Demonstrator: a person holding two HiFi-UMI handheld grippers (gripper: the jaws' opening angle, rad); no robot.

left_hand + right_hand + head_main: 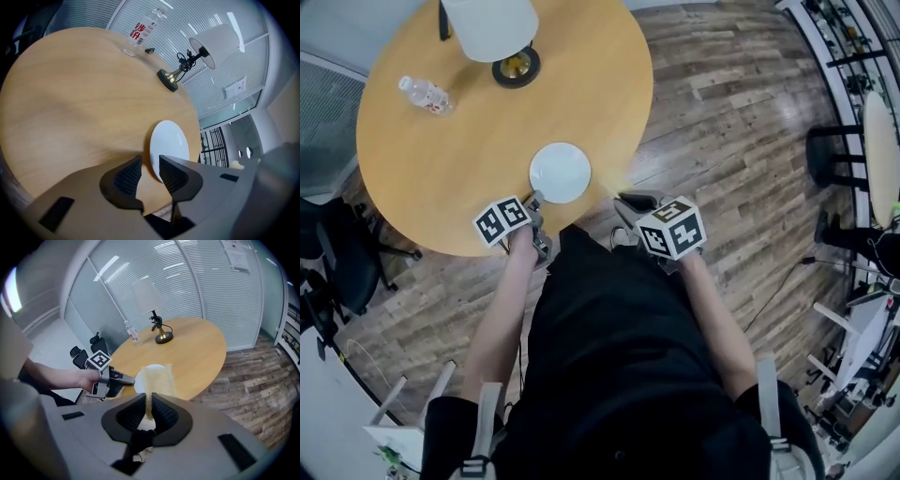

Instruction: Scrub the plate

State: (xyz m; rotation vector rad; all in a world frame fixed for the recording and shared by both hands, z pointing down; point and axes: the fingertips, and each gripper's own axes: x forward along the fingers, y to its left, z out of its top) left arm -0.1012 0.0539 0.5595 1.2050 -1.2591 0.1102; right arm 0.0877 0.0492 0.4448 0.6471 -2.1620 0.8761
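A white plate (560, 172) lies near the front edge of the round wooden table (441, 159). My left gripper (536, 199) sits at the plate's near-left rim. In the left gripper view its jaws (150, 161) stand apart, with the rim of the plate (169, 143) showing in the gap and the pads not pressing on it. My right gripper (628, 200) hovers off the table edge, to the right of the plate. It is shut (149, 399) on a thin yellow scrubbing cloth (158, 380) that stands up in front of the plate (140, 379).
At the far side of the table stand a lamp (492, 28) with a white shade and a dark round base (516, 66). A plastic water bottle (427, 96) lies at the table's left. A black office chair (337, 262) is left of the table; wooden floor lies to the right.
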